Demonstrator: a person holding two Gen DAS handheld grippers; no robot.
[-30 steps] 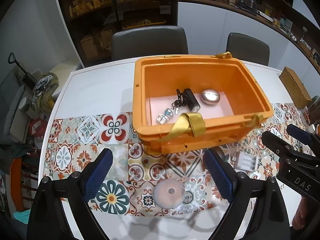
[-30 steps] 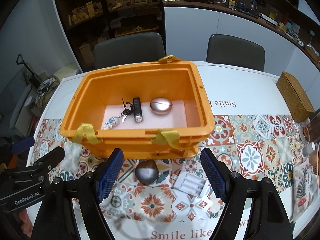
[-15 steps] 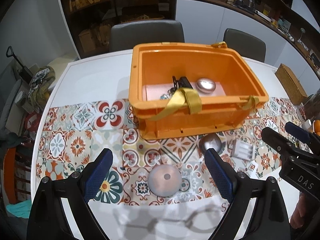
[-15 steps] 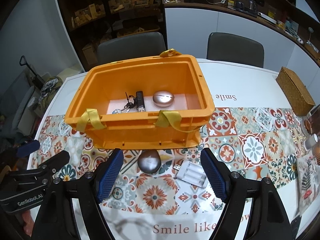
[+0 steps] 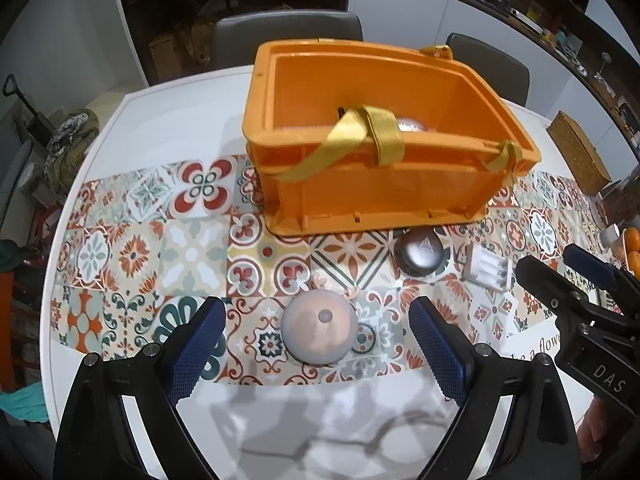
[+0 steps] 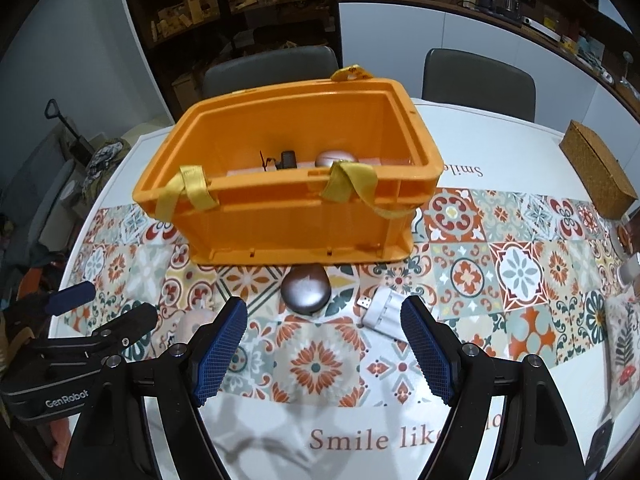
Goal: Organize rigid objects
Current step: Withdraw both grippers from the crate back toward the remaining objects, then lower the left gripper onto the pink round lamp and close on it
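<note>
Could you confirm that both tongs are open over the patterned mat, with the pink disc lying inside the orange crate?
Not quite: the pink disc lies on the mat in front of the orange crate, not inside it, as the left wrist view shows. Both the left tongs and right tongs are open.

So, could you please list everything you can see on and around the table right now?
crate: one, orange, yellow straps, on the patterned mat
items in crate: silver oval, black device, mostly hidden by the wall
disc: one, pinkish, between left fingers, untouched
dome: one, dark metallic, before the crate
battery case: one, white, right of dome
wicker box: one, tan, far right
chairs: two, grey, behind table
left gripper: open
right gripper: open, empty
</note>
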